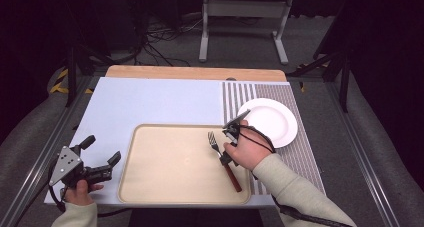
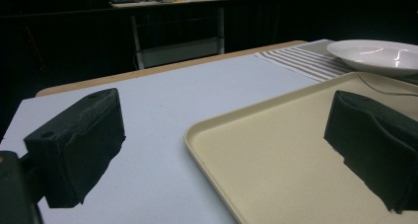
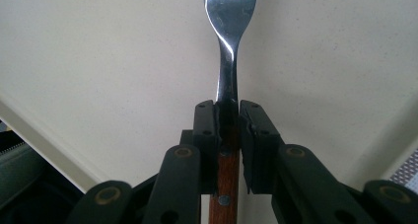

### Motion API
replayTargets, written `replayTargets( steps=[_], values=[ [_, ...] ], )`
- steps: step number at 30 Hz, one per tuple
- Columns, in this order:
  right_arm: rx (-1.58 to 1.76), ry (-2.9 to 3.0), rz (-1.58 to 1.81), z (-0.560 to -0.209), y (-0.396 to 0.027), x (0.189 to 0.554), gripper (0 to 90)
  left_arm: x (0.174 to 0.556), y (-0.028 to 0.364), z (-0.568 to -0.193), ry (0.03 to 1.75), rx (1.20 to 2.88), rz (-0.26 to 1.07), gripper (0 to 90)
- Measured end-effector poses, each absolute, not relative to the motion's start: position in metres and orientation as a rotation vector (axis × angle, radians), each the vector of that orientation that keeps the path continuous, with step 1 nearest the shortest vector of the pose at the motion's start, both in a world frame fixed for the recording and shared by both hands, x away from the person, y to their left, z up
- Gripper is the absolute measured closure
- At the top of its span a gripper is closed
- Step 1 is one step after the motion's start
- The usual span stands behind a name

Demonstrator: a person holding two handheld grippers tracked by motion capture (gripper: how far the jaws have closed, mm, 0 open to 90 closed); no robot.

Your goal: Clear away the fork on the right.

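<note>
High view first, and the right gripper [image 1: 226,154] is down over the right half of the beige tray [image 1: 150,187], clenched on a fork [image 1: 223,160]; the fork lies on the tray with its tines pointing up and left toward the far side and its brown wooden handle trailing back toward the near right corner; the right hand [image 1: 248,149] sits over the gripper, a pale sleeve running off the bottom edge. Right gripper view confirms the hold: the two black jaws press from either side on the fork [image 3: 227,76] right where the steel neck meets the wooden handle, the tray's pale surface behind it. Over on the left, the left gripper [image 1: 102,158] sits off the tray's left edge above the pale blue table [image 1: 150,99], its jaws spread wide and gripping nothing; left gripper view shows both black pads well apart, the tray's corner [image 2: 207,130] between them. Beyond the tray, a white plate [image 1: 272,119] rests on a striped placemat [image 1: 300,152] at the right, just beside the tray's far right corner.
</note>
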State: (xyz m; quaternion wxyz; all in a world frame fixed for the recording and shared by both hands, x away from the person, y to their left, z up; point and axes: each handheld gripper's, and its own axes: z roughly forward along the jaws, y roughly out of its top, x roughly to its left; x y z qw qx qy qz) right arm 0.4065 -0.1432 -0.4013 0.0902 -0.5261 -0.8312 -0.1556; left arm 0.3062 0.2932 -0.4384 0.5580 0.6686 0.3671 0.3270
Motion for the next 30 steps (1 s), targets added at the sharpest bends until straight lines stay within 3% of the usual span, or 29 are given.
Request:
replayTargets(
  steps=[30],
  values=[
    [-1.601, -2.444, -0.377, -0.419, -0.140, 0.406, 78.1, 0.306, 0.293, -0.438, 0.865, 1.576, 0.770, 2.5]
  ],
)
